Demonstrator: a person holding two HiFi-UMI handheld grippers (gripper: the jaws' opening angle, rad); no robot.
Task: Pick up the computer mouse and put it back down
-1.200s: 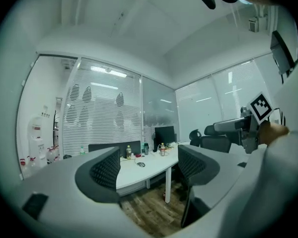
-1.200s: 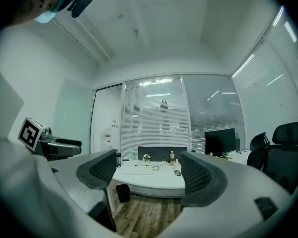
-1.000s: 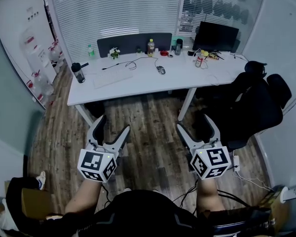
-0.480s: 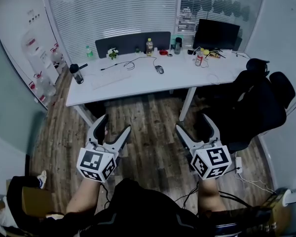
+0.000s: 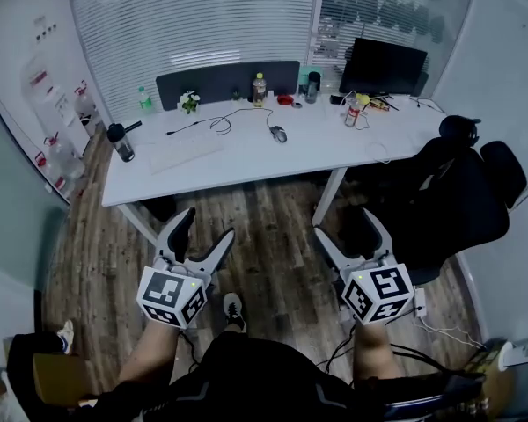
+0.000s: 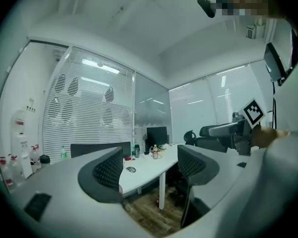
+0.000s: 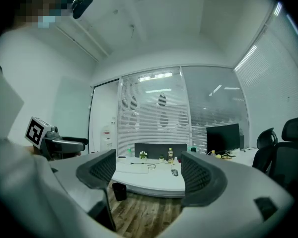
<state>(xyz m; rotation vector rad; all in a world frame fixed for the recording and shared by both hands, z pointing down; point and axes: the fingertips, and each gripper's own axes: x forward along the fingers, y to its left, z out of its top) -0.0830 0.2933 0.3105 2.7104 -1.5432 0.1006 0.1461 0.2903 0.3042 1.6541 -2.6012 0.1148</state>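
Wood-plank floor is all that sits under the two tools right now, so the pick hasn't started. Nearest to the camera is the person's dark clothing, with one shoe poking out ahead. Just past that, the left gripper and the right gripper are held low in front of the body, side by side and well apart. Both point at the desk. Each one has its jaws spread wide with nothing between them, only floor and furniture showing through the gap. My guess is that's a ready-to-go posture, opened early so there's no fiddling once they reach the table.

Further out is the white desk, well clear of both tools. On it, a white keyboard lies left of centre. The computer mouse rests flat on the desktop to the right of the keyboard, with its cable running to the far edge. That's the usual right-hand spot, so I'd bet on the right gripper for the grab.

A black office chair is parked off to the right, which leaves the front of the desk open. A yellow-label bottle and a dark monitor sit along the far side, out of the way.
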